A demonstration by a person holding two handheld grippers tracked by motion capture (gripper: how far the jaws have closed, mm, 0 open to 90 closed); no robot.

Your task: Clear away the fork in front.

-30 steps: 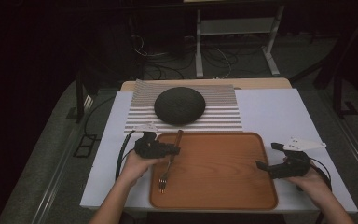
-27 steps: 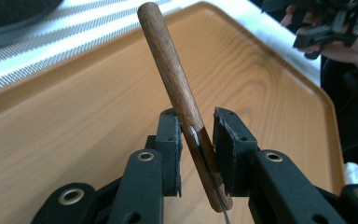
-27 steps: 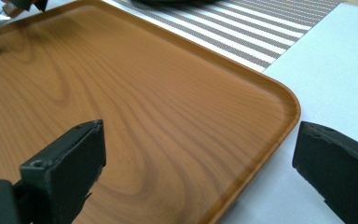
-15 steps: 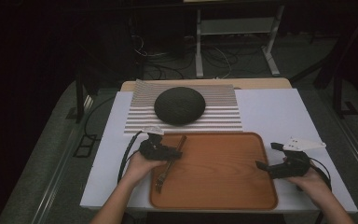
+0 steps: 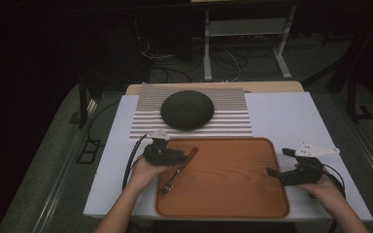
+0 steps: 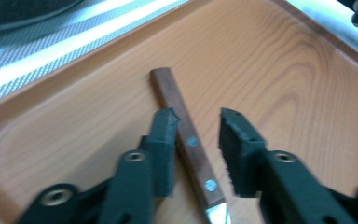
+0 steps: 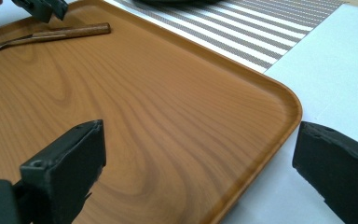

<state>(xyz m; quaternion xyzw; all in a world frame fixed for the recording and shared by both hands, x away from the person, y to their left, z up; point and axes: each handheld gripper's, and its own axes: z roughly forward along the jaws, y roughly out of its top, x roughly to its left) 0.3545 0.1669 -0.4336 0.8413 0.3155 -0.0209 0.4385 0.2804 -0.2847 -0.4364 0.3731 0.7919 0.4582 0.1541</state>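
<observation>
Fork [image 6: 186, 135] between left claw [image 6: 198, 122] jaws

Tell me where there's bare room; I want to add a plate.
Free: the wooden tray between the fork and the right gripper, and the white table right of the striped mat. Crowded: the tray's left edge, at the left gripper.

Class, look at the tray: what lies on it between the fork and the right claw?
Nothing: in the high view, bare wooden tray stretches from the fork to the right claw.
</observation>
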